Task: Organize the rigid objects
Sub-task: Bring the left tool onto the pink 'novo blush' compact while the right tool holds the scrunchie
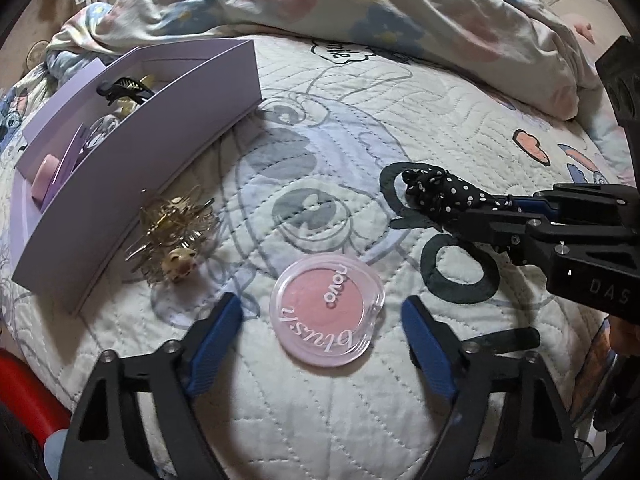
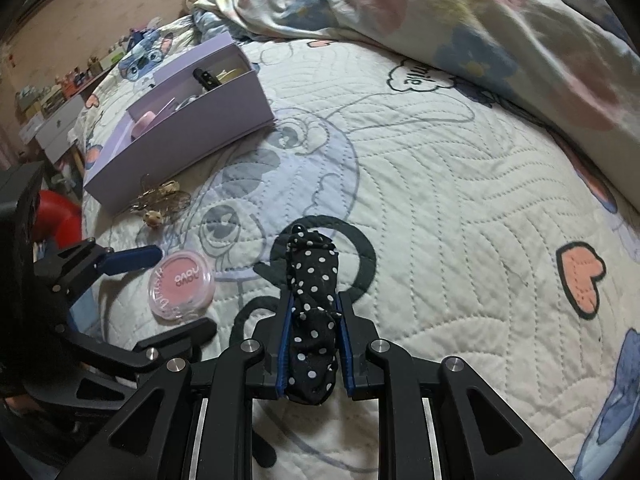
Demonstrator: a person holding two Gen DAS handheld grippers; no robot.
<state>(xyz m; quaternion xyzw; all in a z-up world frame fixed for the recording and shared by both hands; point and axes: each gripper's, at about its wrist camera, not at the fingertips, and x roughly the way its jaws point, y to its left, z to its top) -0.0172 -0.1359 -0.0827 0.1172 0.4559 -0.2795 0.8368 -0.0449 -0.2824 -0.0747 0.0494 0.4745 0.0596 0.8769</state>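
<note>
Blush compact (image 1: 326, 310): pink, clear lid, flat on the quilt (image 1: 400, 120), between the spread fingers of the left gripper (image 1: 322, 330), untouched. Right gripper (image 2: 313, 334) at 3 o'clock, clamped on a black polka-dot scrunchie (image 2: 314, 300). Gold hair clip (image 1: 172, 232) at 10 o'clock, just beside the lilac box (image 1: 160, 152). Rumpled duvet (image 1: 360, 0) at 12, farthest.

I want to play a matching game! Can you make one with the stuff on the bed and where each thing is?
Things:
1. blush compact
2. polka-dot hair tie
3. black claw clip
4. gold hair clips

Places:
A. inside the purple box
B. pinched in the right gripper
C. between the open left gripper fingers
D. on the quilt beside the box

Pairs: 1-C, 2-B, 3-A, 4-D
</note>
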